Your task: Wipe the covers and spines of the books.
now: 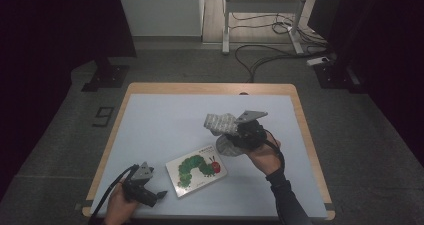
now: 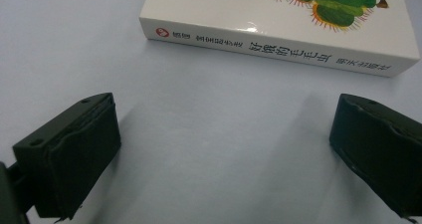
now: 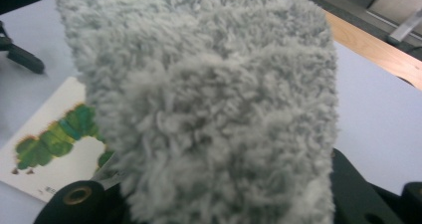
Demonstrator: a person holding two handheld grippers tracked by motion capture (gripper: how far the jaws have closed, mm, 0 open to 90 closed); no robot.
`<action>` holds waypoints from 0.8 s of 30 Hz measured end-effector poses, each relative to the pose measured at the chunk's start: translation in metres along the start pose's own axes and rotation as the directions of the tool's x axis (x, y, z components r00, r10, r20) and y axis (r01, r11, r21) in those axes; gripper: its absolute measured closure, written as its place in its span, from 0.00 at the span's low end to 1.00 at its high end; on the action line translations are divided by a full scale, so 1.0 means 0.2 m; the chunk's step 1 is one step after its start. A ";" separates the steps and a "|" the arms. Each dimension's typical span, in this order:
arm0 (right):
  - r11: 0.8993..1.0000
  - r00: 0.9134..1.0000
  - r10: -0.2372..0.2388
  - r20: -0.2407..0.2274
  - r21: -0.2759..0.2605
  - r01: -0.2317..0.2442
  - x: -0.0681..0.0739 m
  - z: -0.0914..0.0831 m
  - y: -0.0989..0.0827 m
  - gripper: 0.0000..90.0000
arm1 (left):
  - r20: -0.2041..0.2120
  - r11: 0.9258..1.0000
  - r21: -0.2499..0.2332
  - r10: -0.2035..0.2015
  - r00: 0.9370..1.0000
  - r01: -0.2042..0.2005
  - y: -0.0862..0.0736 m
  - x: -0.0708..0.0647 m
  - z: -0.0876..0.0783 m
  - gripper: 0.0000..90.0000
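Right gripper (image 1: pixel 235 131) was held up over the middle-right of the tabletop (image 1: pixel 150 120), the person's right hand (image 1: pixel 264 157) coming in from the lower right, wrist bent so the tool pointed toward the upper left. Its fingers were closed tight on a grey fluffy cloth (image 1: pixel 221 123); part of the cloth stuck out past the fingers and a bunch hung below the gripper body. In the right gripper view the cloth (image 3: pixel 209 104) stood right in front of the lens and covered the fingers almost wholly; only dark bits of the gripper showed at the bottom edge. Left gripper (image 1: pixel 159 194) sat low at the near left corner of the tabletop, held by the left hand (image 1: pixel 120 205), pointing right toward a picture book (image 1: pixel 196 169). Its fingers (image 2: pixel 74 154) were spread wide with nothing between them, bare tabletop showing in the gap. The book lay flat, cover up, a green caterpillar drawn on it, just below and left of the lifted cloth and near the left gripper, not touching it. In the left gripper view the book's spine (image 2: pixel 278 47) lay across the top, print too small to read. Beyond the tabletop the room was dark; cables and a metal frame (image 1: pixel 262 15) on the floor were dim.
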State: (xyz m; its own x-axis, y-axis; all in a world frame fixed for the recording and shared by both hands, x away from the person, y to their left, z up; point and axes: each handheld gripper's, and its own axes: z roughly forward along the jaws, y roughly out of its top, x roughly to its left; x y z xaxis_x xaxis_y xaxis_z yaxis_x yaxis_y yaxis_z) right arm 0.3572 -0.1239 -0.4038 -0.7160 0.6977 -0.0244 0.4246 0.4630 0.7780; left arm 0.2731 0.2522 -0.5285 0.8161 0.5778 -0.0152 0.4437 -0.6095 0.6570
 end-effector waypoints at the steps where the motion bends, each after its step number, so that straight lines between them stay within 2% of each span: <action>1: 1.000 1.000 -0.006 -0.006 -0.002 0.006 0.01 0.01 0.01 0.71 | 0.000 1.000 0.000 0.000 1.000 0.000 0.00 0.00 0.00 0.00; 14: 0.998 0.997 -0.058 -0.058 -0.009 0.058 0.15 0.09 0.09 0.70 | 0.000 1.000 0.000 0.001 1.000 -0.001 0.00 0.00 0.00 0.00; 24: 0.997 0.994 -0.075 -0.074 -0.001 0.075 0.20 0.19 0.08 0.70 | 0.000 1.000 0.000 0.002 1.000 -0.002 0.00 0.00 0.00 0.00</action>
State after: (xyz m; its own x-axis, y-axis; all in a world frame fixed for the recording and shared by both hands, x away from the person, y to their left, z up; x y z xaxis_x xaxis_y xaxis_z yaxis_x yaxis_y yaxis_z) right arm 0.3553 -0.0683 -0.4165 -0.7850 0.6185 -0.0359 0.3692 0.5135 0.7746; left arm 0.2731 0.2522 -0.5285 0.8168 0.5768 -0.0139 0.4424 -0.6106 0.6568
